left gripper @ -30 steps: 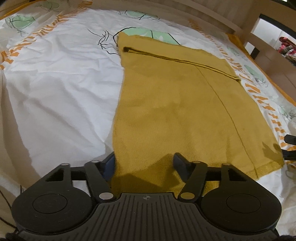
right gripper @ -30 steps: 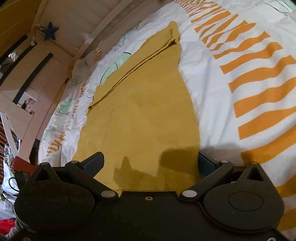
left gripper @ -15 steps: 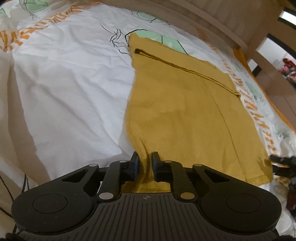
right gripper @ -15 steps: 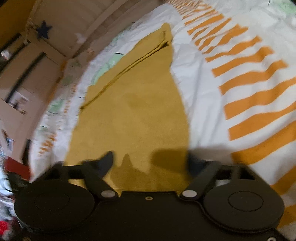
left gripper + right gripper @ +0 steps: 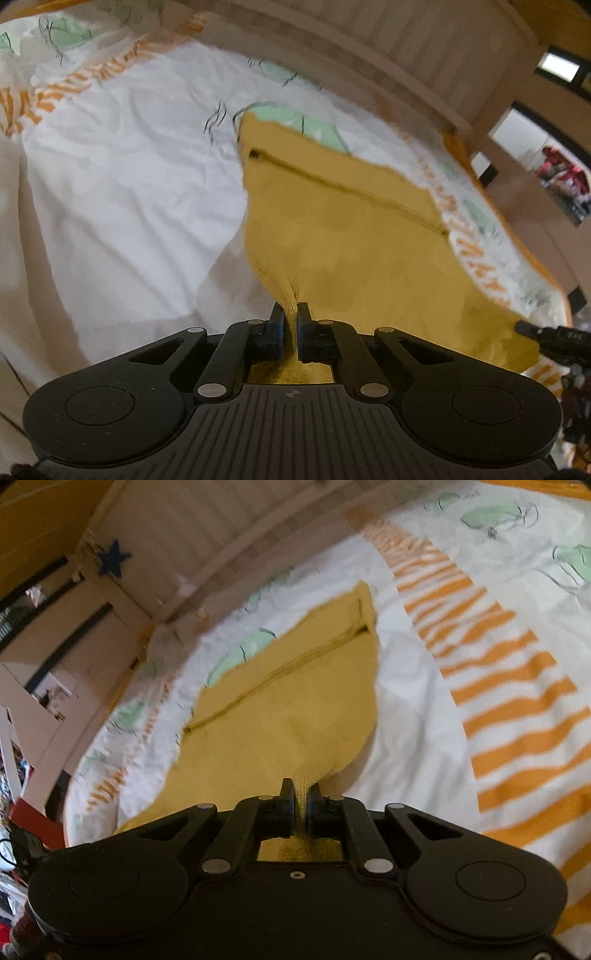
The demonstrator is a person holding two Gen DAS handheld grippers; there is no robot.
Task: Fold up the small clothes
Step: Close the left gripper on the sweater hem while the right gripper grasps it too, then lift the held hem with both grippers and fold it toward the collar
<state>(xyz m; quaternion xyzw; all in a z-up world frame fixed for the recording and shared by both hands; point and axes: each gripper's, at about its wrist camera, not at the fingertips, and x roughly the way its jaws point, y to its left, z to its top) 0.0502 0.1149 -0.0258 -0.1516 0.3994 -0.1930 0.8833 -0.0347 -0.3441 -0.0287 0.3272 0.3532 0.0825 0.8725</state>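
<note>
A mustard-yellow knitted garment (image 5: 351,229) lies spread on the bed, a dark seam running across its far end. My left gripper (image 5: 290,314) is shut on the garment's near left corner, and the cloth rises bunched between its pads. In the right wrist view the same garment (image 5: 280,716) stretches away from my right gripper (image 5: 301,794), which is shut on the near right corner. Both pinched corners are lifted off the sheet. The tip of the right gripper (image 5: 532,330) shows at the right edge of the left wrist view.
The bed sheet (image 5: 129,184) is white with orange stripes (image 5: 517,709) and green drawings. A pale wooden bed rail (image 5: 369,55) runs along the far side. A blue star (image 5: 112,562) hangs on furniture at the far left, and clutter lies beyond the bed's edge.
Both grippers went from wide open around the near hem to shut on it. Both have since risen, pulling the near corners up off the sheet.
</note>
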